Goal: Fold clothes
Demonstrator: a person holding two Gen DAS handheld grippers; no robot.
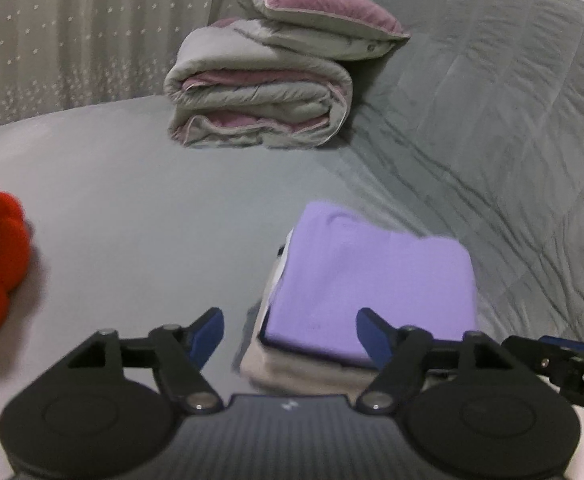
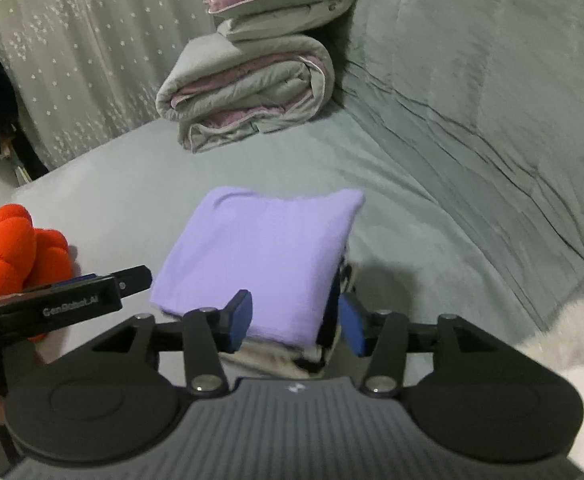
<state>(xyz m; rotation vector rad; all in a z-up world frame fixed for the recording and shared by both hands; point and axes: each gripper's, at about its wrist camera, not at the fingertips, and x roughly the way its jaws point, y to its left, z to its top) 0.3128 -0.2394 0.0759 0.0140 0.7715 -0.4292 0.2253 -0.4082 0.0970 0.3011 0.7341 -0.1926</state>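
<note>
The folded lilac garment [image 2: 264, 256] lies on top of a small pile of folded clothes [image 1: 292, 364] on the grey bed sheet [image 1: 140, 208]. The left gripper [image 1: 290, 334] stands wide open and holds nothing. The right gripper [image 2: 295, 320] is also open, its blue pads near the garment's edge but not pressing it. An orange plush toy [image 2: 12, 248] lies to the left.
</note>
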